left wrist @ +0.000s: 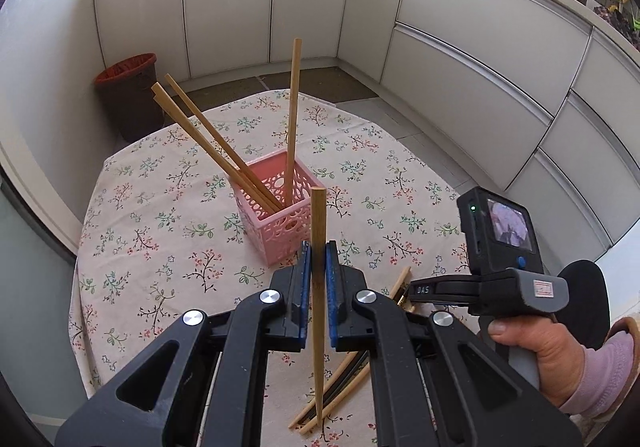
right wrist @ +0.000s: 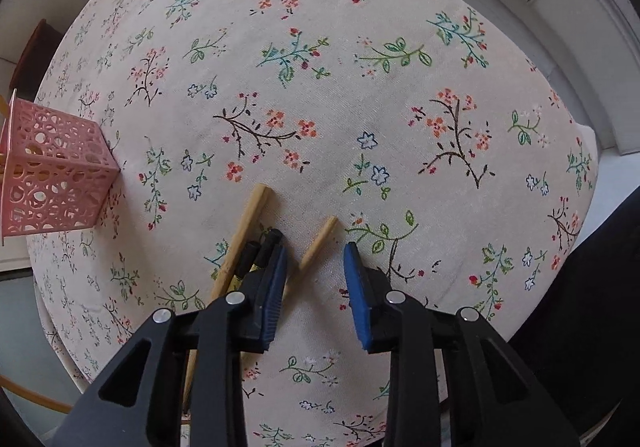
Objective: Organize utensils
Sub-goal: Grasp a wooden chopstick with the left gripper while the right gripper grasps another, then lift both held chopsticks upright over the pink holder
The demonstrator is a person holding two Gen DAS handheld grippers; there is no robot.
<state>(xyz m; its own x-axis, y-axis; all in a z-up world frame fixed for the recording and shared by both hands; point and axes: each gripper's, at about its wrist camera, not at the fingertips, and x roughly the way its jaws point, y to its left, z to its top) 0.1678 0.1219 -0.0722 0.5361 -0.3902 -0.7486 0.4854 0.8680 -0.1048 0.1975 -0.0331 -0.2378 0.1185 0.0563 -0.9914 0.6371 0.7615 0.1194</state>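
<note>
Left to right: the pink basket (left wrist: 276, 207), already holding four chopsticks, stands on the floral tablecloth (left wrist: 160, 207). The left gripper (left wrist: 319, 259) is clamped on a wooden chopstick (left wrist: 318, 287), long axis upright, tip downward; the basket lies just ahead and slightly left. The right gripper (right wrist: 316, 287) hangs open above a loose chopstick (right wrist: 316, 247) lying diagonally between its jaws.

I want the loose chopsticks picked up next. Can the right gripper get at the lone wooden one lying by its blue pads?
Probably yes. The right gripper is open just above the tablecloth, and the wooden chopstick lies bare between its fingers, apart from the pile at its left finger.
</note>
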